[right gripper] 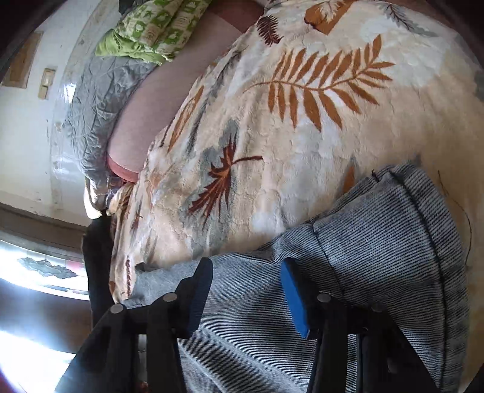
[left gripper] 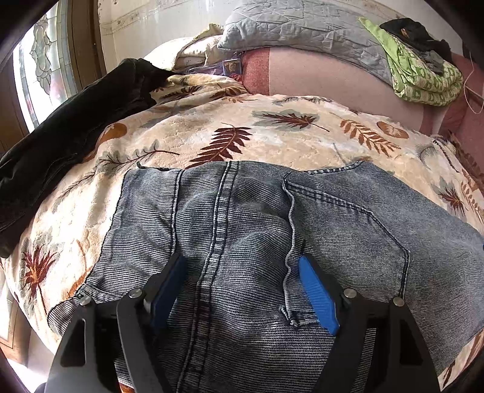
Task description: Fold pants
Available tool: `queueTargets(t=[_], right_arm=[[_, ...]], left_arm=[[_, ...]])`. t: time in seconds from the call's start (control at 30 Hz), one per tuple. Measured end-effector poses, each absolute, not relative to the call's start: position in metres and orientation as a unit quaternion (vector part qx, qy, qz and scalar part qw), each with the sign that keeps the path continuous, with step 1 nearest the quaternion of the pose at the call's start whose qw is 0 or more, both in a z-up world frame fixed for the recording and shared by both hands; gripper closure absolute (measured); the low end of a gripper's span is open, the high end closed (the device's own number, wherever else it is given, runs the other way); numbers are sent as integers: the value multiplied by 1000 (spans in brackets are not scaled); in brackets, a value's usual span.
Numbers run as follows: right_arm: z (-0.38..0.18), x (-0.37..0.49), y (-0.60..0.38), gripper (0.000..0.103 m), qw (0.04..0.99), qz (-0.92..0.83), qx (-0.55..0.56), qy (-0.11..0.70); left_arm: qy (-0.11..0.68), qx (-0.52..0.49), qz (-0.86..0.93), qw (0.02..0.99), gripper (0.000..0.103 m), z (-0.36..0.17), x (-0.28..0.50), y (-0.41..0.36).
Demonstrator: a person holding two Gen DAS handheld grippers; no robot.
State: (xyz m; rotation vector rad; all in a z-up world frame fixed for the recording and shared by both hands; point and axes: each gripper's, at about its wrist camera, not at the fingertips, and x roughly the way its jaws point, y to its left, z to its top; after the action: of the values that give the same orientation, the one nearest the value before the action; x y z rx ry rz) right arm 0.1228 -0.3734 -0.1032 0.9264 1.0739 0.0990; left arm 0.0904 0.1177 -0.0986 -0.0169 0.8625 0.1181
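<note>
Jeans (left gripper: 257, 229), grey-blue washed denim: spread on the leaf-print blanket (left gripper: 211, 127) that covers the bed. Seat end lies under my left tongs (left gripper: 242, 266), with the centre seam running straight up between the fingers and a back pocket to the right of it. Hem end of a leg lies under my right tongs (right gripper: 246, 270), cuff opening turned toward the blanket.

Left tongs: parted wide, blue pads (left gripper: 317, 293) standing either side of the seat seam, nothing pinched between them. Whether the tips touch the denim I cannot tell.

Right tongs: likewise spread apart, blue pads (right gripper: 295, 299) over the leg fabric, gripping nothing.

Blanket: cream plush with rust, brown and grey fern and leaf motifs; wrinkled, carrying the jeans on its near part.

Dark garment (left gripper: 75, 121): black, heaped along the blanket's left edge in the left view, apart from the jeans.

Grey quilt (left gripper: 302, 27): crumpled against the wall at the far side of the bed.

Green patterned cloth (left gripper: 423, 72): folded bundle at far right, with a black item (left gripper: 414, 33) lying on top of it.

Pink sheet (left gripper: 332, 78): exposed between blanket and quilt.

Leaded glass window (left gripper: 42, 60): at far left, brightly lit.
</note>
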Motion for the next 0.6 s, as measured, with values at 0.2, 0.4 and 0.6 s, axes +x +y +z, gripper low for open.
queueTargets(t=[0.2, 0.4, 0.6], right_arm=[[-97, 121, -387, 30, 781, 3, 370, 504], [-67, 112, -394, 30, 794, 47, 392, 462], [-103, 107, -396, 27, 772, 30, 400, 493]], left_arm=[[409, 3, 67, 910, 25, -100, 89, 114], [401, -2, 65, 914, 25, -98, 86, 116], [394, -17, 63, 917, 25, -80, 80, 112]])
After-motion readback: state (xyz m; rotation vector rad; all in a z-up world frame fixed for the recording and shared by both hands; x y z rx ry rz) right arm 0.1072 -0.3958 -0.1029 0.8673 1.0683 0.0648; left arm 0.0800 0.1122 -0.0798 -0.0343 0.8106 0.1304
